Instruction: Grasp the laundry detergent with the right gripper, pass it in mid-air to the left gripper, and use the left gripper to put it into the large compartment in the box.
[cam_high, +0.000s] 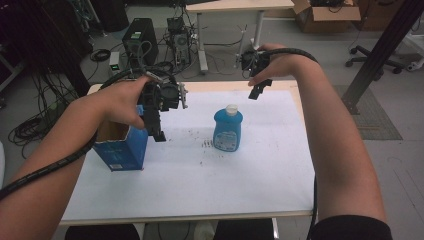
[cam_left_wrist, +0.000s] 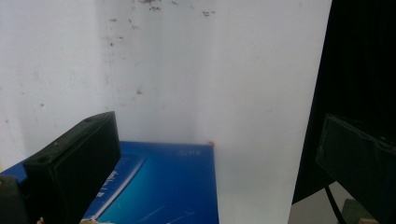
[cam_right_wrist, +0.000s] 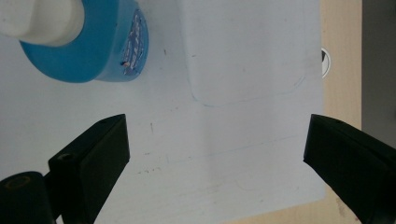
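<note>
Plainly, both pairs of jaws stand spread wide with nothing between them. The left gripper (cam_high: 159, 116) hangs just above the near corner of the open blue box (cam_high: 121, 145), whose printed side shows below its jaws in the left gripper view (cam_left_wrist: 168, 186). The right gripper (cam_high: 257, 75) is raised well behind the blue bottle (cam_high: 228, 130), off toward the far edge of the table.

That bottle stands upright just right of the box, white cap (cam_high: 231, 108) on top — seen from above in the right gripper view (cam_right_wrist: 88, 46). It looks like smooth plastic, likely slick and somewhat squeezable, its weight depending on how full it is, which I cannot tell. I would take it across the flat waist under the shoulder, not by the cap. The box looks like light card — easy to tip or dent at the rim.

Around the box, the white table cover (cam_high: 200, 185) is smooth, with dark specks. Beyond it lie a computer tower (cam_high: 140, 40), cables and a desk.
</note>
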